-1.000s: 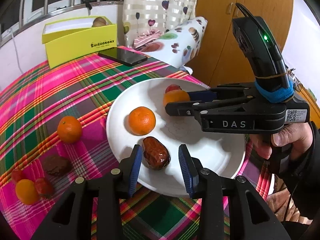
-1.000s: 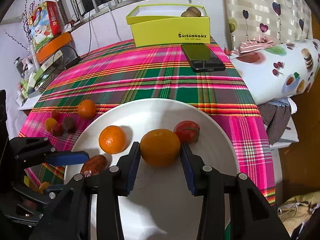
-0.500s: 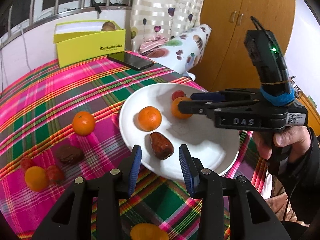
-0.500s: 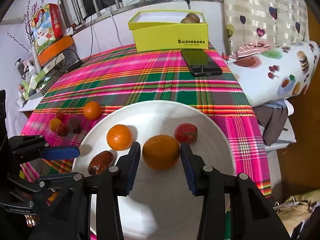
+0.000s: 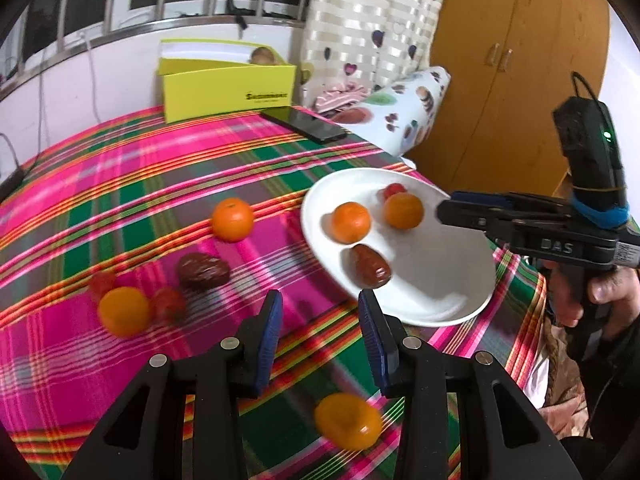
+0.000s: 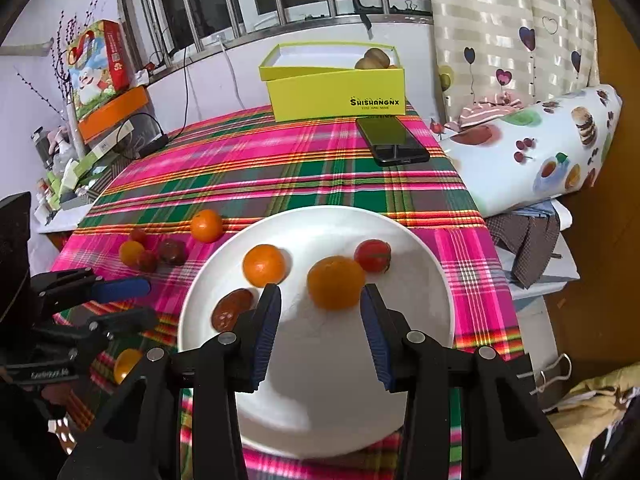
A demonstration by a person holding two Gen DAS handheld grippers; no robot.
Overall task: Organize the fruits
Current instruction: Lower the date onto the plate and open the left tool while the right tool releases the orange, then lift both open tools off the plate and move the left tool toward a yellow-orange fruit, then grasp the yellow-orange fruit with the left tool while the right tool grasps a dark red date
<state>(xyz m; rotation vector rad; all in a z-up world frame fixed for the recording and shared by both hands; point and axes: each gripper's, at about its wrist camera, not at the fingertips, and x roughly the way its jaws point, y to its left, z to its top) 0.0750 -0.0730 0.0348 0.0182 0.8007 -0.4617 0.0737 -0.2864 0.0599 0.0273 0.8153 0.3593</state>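
A white plate on the plaid cloth holds two oranges, a small red tomato and a brown date. My left gripper is open and empty, above the cloth just left of the plate. My right gripper is open and empty above the plate, just short of the nearer orange. On the cloth lie an orange, a dark date, a small orange fruit, red fruits and another orange fruit.
A yellow box stands at the table's back with a black phone in front of it. A printed pillow lies off the table's right edge. Boxes and cables crowd the left side.
Both grippers have drawn back from the plate. The right one let go of the orange, which now rests on the plate. The left one moved away from the date and swung left.
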